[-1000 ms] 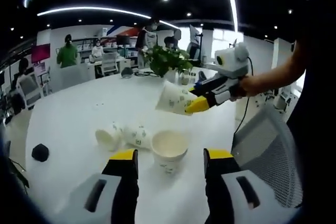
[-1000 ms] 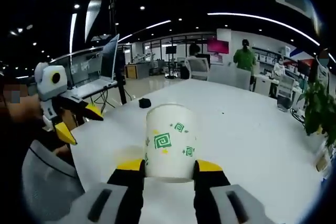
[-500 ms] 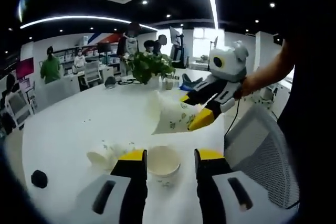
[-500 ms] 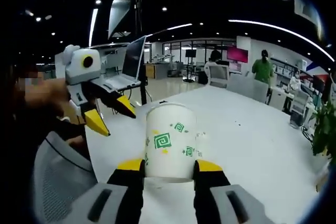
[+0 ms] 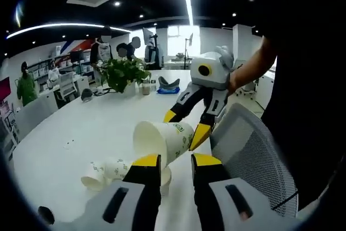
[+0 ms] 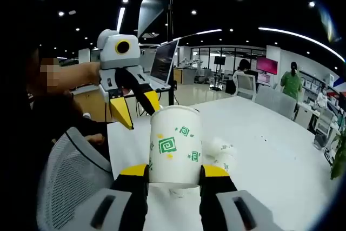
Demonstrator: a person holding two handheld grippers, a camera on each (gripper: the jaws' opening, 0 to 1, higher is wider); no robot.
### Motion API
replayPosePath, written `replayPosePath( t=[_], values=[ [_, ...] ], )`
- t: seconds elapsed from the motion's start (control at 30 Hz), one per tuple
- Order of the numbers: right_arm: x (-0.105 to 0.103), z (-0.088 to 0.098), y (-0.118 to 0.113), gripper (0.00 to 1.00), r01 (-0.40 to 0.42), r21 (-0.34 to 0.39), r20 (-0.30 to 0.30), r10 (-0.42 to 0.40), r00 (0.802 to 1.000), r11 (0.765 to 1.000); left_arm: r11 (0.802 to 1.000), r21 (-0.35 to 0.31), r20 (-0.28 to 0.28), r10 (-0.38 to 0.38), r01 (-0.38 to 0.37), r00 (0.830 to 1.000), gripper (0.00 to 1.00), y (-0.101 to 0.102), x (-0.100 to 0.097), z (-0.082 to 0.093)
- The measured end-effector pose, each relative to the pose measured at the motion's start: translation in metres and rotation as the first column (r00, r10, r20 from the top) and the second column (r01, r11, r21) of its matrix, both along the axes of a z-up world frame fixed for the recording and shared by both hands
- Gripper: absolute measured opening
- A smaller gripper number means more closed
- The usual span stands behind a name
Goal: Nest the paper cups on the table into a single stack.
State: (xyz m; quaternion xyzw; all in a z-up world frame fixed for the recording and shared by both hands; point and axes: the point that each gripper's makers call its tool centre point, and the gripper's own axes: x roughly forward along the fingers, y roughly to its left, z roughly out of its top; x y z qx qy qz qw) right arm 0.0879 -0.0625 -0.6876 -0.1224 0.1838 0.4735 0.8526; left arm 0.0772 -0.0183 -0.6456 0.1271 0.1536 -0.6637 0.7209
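Right tool [image 6: 174,170] was clamped on a paper cup [image 6: 174,145], jaws on both its sides, rim end toward the camera, base pointing away. In the left gripper view that held cup [image 5: 162,140] lay tilted, mouth open toward the camera, above an upright cup [image 5: 164,176] on the white bench [image 5: 81,128]. Left tool [image 5: 175,160] had its jaws parted with nothing between them, either side of the upright cup. Two cups on their sides [image 5: 102,171] lay just beside it. A mesh chair [image 5: 254,155] stood near; potted plant [image 5: 121,71] farther back.
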Motion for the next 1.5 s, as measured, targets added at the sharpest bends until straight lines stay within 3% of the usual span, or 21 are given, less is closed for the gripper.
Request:
replayPosePath(
  t=[0.4, 0.83, 0.97, 1.5],
  values=[
    [-0.007, 0.011, 0.001, 0.36, -0.049, 0.028, 0.055, 0.047, 0.997, 0.998, 0.991, -0.004, -0.026, -0.137, 0.137, 0.99, 0.03, -0.011, -0.009, 0.004],
    [-0.005, 0.017, 0.002, 0.37, -0.057, 0.07, 0.067, 0.052, 0.996, 0.996, 0.979, 0.011, 0.017, -0.205, 0.205, 0.979, 0.0, -0.011, -0.018, 0.01],
    [0.002, 0.02, -0.001, 0.44, -0.009, 0.1, 0.047, 0.005, 0.999, 0.995, 0.977, 0.028, 0.024, -0.212, 0.212, 0.977, 0.0, -0.011, -0.019, 0.009],
    [-0.001, 0.005, -0.029, 0.67, 0.123, 0.049, 0.01, -0.124, 0.992, 0.991, 0.965, 0.133, 0.049, -0.234, 0.226, 0.971, 0.0, -0.004, -0.005, 0.001]
  ],
)
